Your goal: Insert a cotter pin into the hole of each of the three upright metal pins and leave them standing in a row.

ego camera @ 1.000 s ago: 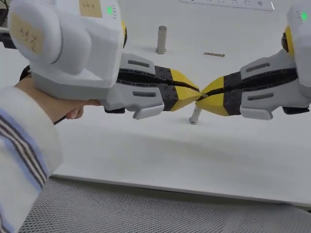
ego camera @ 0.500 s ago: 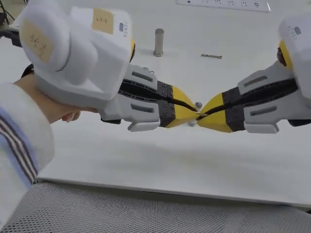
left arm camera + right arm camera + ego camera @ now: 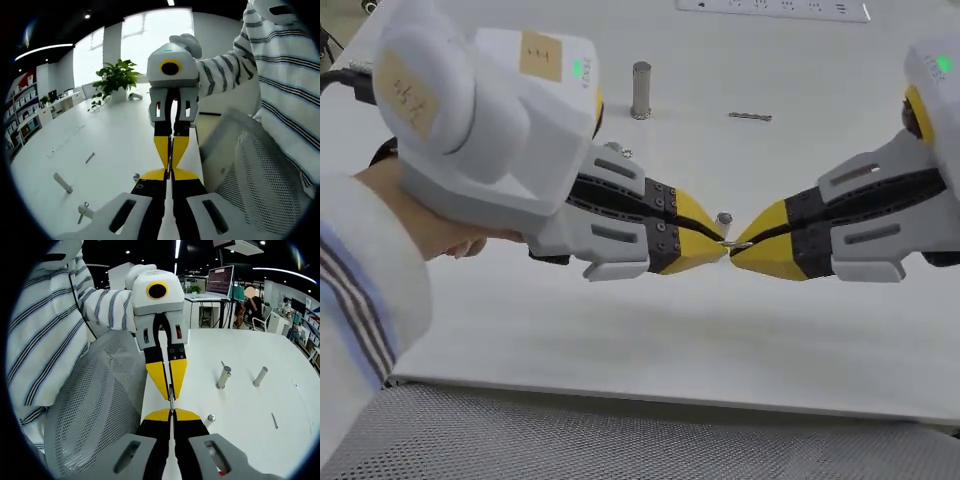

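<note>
The left gripper [image 3: 705,246] and the right gripper [image 3: 752,242] meet nose to nose over the white table [image 3: 650,320]. Both claws are pressed together. A thin cotter pin [image 3: 735,244] bridges the two yellow tips, and each claw looks nipped on one end of it.

Just past the tips, at 12 o'clock, the near metal pin [image 3: 724,218] stands upright, close to the cotter pin. I can't tell whether they touch. At 11 o'clock, well back, the far metal pin [image 3: 641,90] stands alone. A spare cotter pin [image 3: 750,117] lies flat at 12 o'clock, near it. In the right gripper view a third metal pin [image 3: 223,376] stands with a small wire loop at its top. In the head view the left gripper's bulky body covers most of that pin.

Around the work, a power strip [image 3: 770,8] runs along the table's far edge at 12 o'clock. A grey mesh chair [image 3: 620,440] sits at 6 o'clock and a striped sleeve [image 3: 355,300] at 8 o'clock. The left gripper view takes in a potted plant [image 3: 115,77].

The left gripper carries two tan stickers [image 3: 541,55] with handwritten marks that I can't read. A monitor [image 3: 220,280] shows text too small to make out.
</note>
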A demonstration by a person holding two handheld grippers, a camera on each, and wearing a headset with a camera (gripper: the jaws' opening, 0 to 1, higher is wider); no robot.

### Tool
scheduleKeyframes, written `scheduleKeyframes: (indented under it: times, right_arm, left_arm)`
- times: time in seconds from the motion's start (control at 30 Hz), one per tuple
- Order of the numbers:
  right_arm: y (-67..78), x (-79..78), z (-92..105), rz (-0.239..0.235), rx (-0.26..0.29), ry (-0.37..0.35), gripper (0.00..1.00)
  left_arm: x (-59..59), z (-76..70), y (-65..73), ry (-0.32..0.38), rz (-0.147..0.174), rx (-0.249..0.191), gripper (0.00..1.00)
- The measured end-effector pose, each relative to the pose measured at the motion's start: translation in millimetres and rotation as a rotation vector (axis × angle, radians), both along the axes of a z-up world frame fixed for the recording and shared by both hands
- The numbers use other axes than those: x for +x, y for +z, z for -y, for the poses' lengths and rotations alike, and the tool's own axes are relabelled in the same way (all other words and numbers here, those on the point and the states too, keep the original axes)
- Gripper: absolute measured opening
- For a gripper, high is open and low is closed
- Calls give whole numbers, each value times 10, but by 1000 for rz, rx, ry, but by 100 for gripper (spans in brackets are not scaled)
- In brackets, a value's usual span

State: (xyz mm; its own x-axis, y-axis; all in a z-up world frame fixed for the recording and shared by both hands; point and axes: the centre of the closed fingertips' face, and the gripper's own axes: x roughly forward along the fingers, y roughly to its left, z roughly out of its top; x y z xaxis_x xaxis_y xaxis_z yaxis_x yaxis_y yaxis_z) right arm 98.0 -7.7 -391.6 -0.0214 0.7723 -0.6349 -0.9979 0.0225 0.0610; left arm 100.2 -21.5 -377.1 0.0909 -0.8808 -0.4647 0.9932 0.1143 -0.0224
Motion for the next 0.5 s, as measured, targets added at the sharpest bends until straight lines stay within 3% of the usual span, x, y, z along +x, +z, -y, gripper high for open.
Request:
scheduleKeyframes:
  times: [0.03,0.2,0.5]
  right_arm:
    - [-1,23,19,1,1,-6,0]
    - [-49,111,126,9,-13,-45,0]
    - [-292,320,365,19,-102,-146,0]
  left_arm:
    - [8,-11,-20,13,-23,8,1]
    - [113,-72,-97,58,-43,25,14]
    - [339,-106,-289,154,-28,87,15]
